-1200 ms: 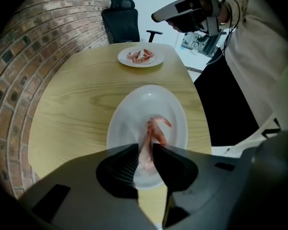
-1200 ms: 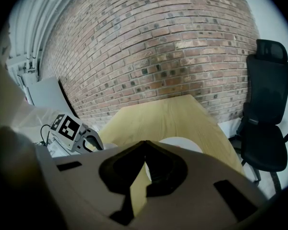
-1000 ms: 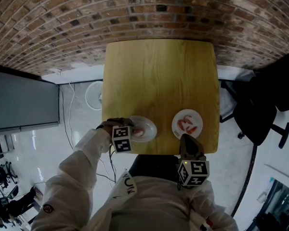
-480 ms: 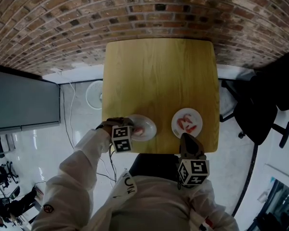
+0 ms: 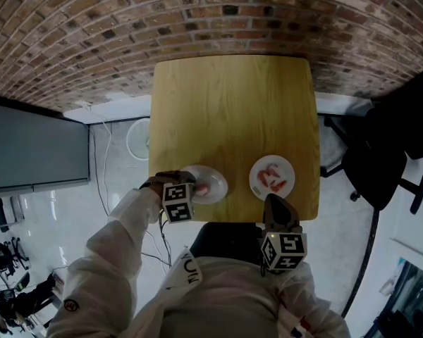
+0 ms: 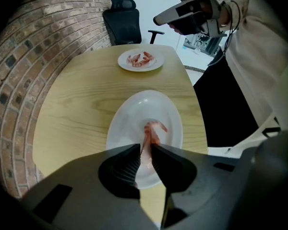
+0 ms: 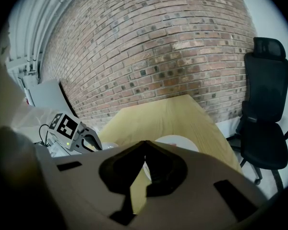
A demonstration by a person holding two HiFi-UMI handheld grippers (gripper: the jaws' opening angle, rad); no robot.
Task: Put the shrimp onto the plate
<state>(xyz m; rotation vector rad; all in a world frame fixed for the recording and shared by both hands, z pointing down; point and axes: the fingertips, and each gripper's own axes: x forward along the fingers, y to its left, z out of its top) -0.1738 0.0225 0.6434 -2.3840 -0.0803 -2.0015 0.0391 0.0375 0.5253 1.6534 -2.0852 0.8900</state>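
Left gripper (image 6: 144, 148), lower centre, points down with narrow jaws pinching one shrimp (image 6: 152, 130) low over the near plate (image 6: 127, 116), likely touching it for release, while the right gripper (image 7: 144, 146) waits closed, empty.

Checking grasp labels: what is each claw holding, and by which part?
Left claw pinches a shrimp by one end, over the nearer plate; right claw is shut, empty.

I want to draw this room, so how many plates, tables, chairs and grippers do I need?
Plates: 2 (near plate, far plate)
Tables: 1 (table)
Chairs: 1 (chair)
Grippers: 2 (left gripper, right gripper)
Total: 6
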